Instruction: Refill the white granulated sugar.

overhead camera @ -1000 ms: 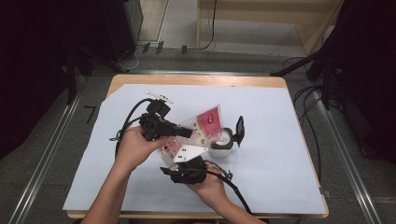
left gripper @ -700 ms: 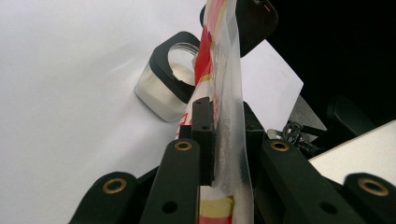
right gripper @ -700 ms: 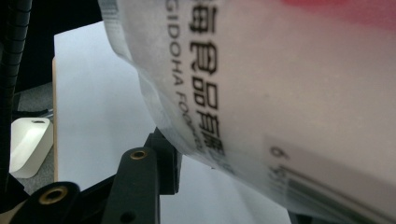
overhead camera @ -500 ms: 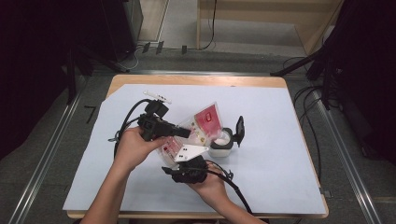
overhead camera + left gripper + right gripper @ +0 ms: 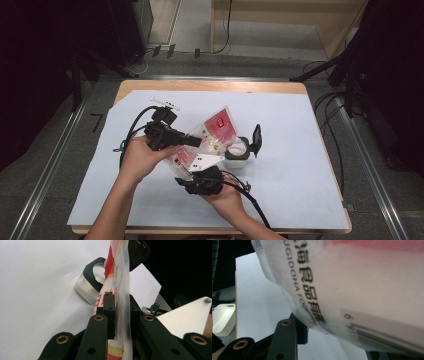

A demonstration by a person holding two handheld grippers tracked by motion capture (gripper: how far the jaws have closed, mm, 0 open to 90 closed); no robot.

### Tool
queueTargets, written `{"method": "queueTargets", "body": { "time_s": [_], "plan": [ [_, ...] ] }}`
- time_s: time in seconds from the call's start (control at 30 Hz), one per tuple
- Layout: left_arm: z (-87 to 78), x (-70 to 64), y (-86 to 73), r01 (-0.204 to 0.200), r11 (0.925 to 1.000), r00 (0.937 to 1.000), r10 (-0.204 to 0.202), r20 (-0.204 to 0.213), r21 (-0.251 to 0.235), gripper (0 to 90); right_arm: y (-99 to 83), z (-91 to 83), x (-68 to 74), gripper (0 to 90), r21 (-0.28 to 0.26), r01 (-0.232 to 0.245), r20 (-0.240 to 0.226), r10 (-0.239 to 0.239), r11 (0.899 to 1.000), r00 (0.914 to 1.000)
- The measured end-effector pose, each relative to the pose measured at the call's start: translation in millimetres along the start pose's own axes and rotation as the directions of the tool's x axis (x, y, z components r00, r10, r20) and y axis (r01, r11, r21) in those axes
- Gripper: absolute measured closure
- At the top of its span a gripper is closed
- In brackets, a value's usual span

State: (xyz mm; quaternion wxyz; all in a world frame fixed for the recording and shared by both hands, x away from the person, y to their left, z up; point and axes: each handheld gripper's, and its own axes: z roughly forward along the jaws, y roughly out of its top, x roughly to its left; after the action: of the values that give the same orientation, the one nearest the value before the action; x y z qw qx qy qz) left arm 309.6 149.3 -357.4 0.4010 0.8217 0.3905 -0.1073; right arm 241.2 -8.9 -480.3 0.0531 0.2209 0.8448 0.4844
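A red and clear plastic bag point(image 5: 216, 131) with printed labels is held tilted over a small metal container point(image 5: 236, 151) holding white powder. The container's black lid point(image 5: 257, 139) stands open on its right. My left gripper point(image 5: 196, 142) is shut on the bag's edge, and its view shows both jaws pinching the thin film of the bag point(image 5: 117, 277) above the container point(image 5: 86, 288). My right gripper point(image 5: 200, 181) is under the bag's lower end. Its view has the bulging bag point(image 5: 362, 290) pressed between the jaws, so it is shut on the bag.
A white paper sheet point(image 5: 300, 150) covers the wooden table point(image 5: 210, 86). A thin white stick point(image 5: 165, 102) lies at the back left. Black cables point(image 5: 131, 135) trail from both grippers. A white object point(image 5: 222, 320) sits beyond the table's edge.
The bag's upper end has drifted slightly to the left over the container. Both hands keep their hold and have barely moved.
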Motion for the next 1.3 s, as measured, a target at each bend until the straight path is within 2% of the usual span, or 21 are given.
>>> {"method": "queueTargets", "body": {
  "time_s": [0.37, 0.7, 0.9, 1.13, 1.3],
  "plan": [
    [-3.9, 3.1, -1.3, 0.002, 1.0000, 1.0000, -0.002, 0.007, -0.004, 85.3, -1.7, -0.3, -4.7, 59.0, 0.001, -0.032, -0.001, 0.032, 0.999, 0.9995],
    [-5.0, 9.5, -3.8, 0.046, 0.9989, 0.9979, -0.046, 0.047, -0.013, 85.8, -2.7, 0.1, -7.1, 58.7, 0.006, -0.031, 0.002, 0.031, 1.000, 0.9995],
    [-6.4, 16.6, -5.9, 0.078, 0.9967, 0.9935, -0.076, 0.085, -0.021, 86.2, -3.5, -0.4, -10.9, 58.2, 0.002, -0.028, 0.017, 0.028, 1.000, 0.9995],
    [-9.2, 24.1, -9.3, 0.092, 0.9956, 0.9901, -0.089, 0.109, -0.022, 87.9, -5.2, -0.6, -15.8, 57.2, -0.004, -0.048, 0.014, 0.048, 0.999, 0.9987],
    [-11.5, 28.3, -10.8, 0.102, 0.9945, 0.9863, -0.098, 0.133, -0.023, 89.1, -5.0, -1.3, -17.7, 56.7, -0.011, -0.048, 0.030, 0.048, 0.999, 0.9984]
  ]
}}
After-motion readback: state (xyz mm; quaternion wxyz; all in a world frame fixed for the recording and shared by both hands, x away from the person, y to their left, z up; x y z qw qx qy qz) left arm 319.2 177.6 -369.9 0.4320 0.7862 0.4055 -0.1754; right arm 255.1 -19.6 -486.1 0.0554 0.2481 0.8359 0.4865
